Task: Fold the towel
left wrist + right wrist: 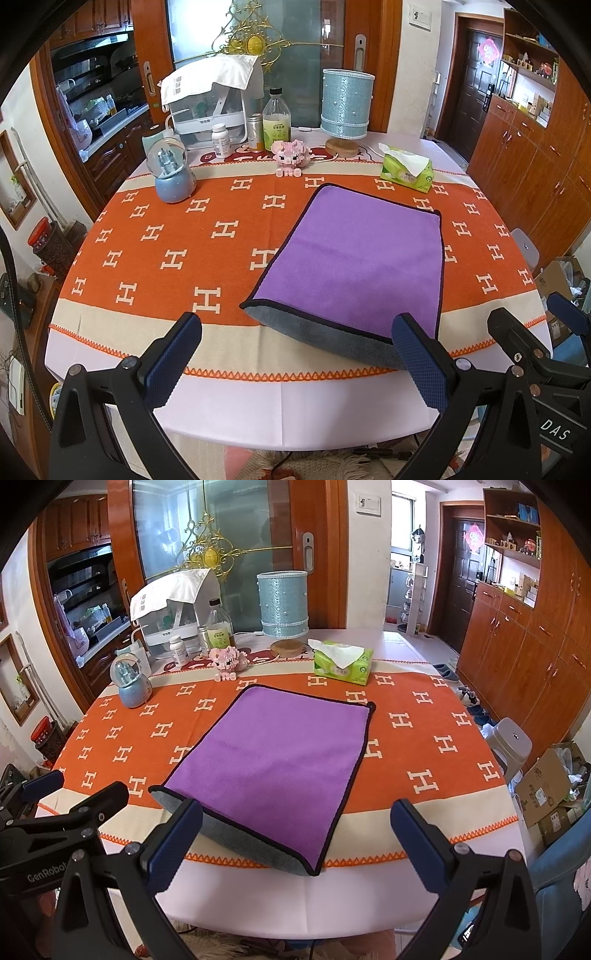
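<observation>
Towel (pixel 280 760) lies folded once on the orange cloth (pixel 155 236) of the tabletop, purple side up, grey underlayer showing at the near edge. We hold the left claw (pixel 295 354) and the right claw (pixel 295 842) wide, empty, just short of that edge. Tissue box (pixel 343 664) and pink figure (pixel 227 661) stand beyond, clear of the fold.

Round table with orange H-pattern cloth (pixel 424 746); behind it frosted glass sliding door (pixel 236 528); right, brown wooden cabinets (pixel 524 653); dark entrance door (pixel 463 576).
</observation>
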A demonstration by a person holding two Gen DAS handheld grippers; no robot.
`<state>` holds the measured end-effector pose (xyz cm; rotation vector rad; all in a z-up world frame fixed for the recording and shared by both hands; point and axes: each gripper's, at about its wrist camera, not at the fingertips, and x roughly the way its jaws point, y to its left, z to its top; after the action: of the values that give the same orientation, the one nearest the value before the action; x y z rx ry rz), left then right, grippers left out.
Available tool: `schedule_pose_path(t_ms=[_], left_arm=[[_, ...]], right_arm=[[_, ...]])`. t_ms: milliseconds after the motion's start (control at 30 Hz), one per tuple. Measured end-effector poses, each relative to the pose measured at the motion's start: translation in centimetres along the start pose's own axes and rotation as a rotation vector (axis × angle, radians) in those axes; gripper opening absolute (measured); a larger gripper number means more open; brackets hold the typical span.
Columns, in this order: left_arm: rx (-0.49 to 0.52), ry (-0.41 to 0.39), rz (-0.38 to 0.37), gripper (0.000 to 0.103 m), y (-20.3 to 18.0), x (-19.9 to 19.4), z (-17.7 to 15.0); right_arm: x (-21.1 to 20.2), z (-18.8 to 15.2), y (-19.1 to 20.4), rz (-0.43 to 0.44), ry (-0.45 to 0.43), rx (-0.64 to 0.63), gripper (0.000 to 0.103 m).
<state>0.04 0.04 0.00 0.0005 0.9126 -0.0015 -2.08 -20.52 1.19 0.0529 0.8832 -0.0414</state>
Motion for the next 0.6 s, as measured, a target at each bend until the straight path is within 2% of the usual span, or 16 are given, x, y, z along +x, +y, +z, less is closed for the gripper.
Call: schedule_pose_path(t_ms=[600], left_arm=[[0.0,-0.002,-0.001,0.102,0.01,0.0,0.04]], right_arm=[[0.2,0.09,-0.04,0.003,0.004,0.002,0.102]])
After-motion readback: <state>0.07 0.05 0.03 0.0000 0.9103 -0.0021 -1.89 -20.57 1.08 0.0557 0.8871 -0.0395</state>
